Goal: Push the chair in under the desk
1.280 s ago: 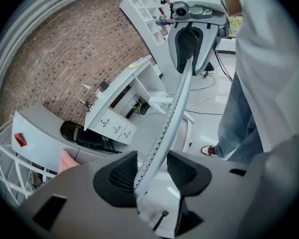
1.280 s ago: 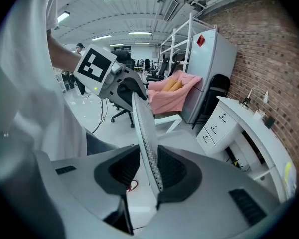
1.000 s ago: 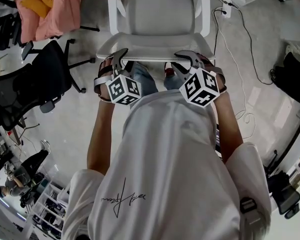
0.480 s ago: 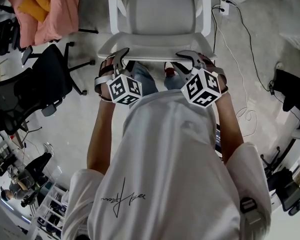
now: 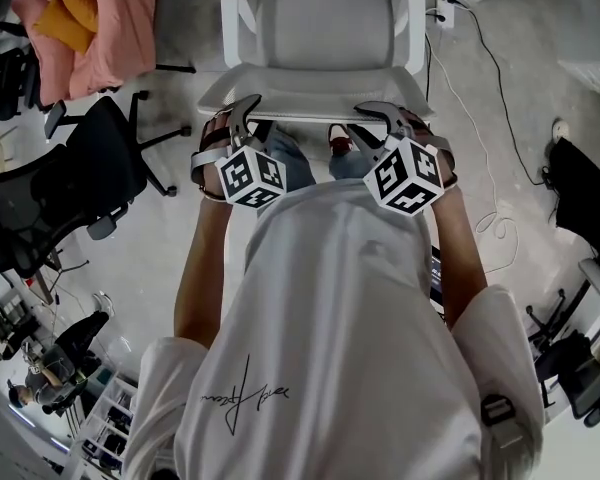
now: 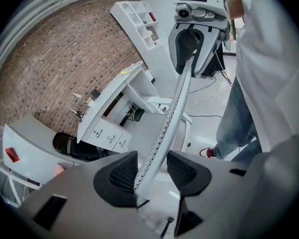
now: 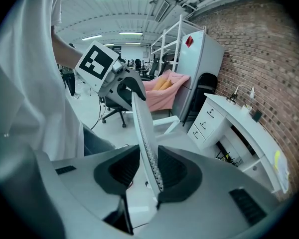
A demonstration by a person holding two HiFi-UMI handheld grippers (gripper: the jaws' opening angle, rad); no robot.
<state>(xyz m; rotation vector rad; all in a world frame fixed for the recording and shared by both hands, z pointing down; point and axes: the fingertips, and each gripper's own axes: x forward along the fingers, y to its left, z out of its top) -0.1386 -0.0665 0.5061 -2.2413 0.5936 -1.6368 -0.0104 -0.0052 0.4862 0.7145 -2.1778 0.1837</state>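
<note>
White office chair [image 5: 320, 38] from above; left gripper [image 5: 246, 118] and right gripper [image 5: 368, 120] straddle its backrest's top edge, jaws apart, not clamped.

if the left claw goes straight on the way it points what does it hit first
The white chair backrest: its top edge already sits between the left claw's jaws, so it would likely bear on that.

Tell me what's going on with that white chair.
A person stands behind the white office chair with a gripper in each hand. The left gripper and right gripper both straddle the top edge of its backrest, jaws open around it rather than clamped. The white desk lies ahead by the brick wall; the seat isn't under it yet.
</note>
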